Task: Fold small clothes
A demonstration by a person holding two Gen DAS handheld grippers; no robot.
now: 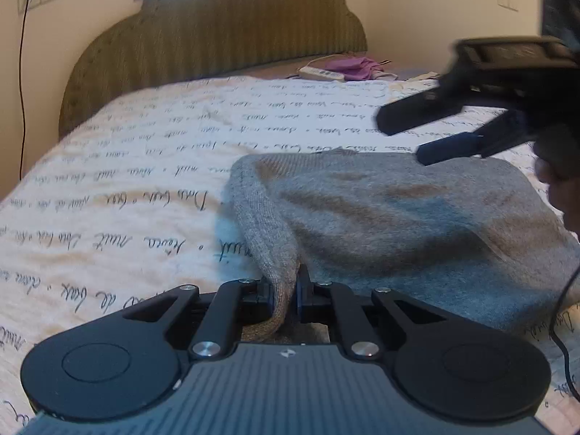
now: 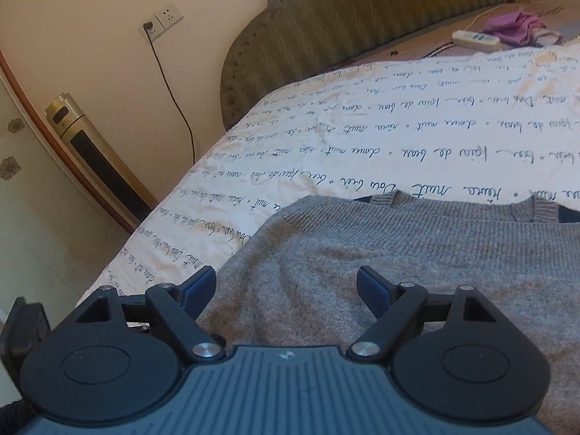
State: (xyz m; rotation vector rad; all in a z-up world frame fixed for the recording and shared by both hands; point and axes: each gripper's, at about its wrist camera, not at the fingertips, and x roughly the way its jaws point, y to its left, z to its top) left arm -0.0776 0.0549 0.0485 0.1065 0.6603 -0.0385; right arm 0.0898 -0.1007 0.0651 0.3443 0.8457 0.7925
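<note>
A grey knit sweater (image 1: 398,217) lies on the bed, partly folded. My left gripper (image 1: 286,290) is shut on a strip of the sweater's near left edge and holds it pulled up from the bed. My right gripper (image 2: 286,282) is open and empty, just above the sweater's body (image 2: 398,272); the ribbed collar (image 2: 471,210) lies ahead of it. In the left wrist view the right gripper (image 1: 409,141) shows blurred over the sweater's far right side, fingers apart.
The bedspread (image 1: 127,181) is cream with handwritten script. A green padded headboard (image 1: 217,36) stands behind. A white power strip (image 2: 475,40) and purple cloth (image 2: 511,27) lie near the head. A gold tower appliance (image 2: 94,152) stands by the wall.
</note>
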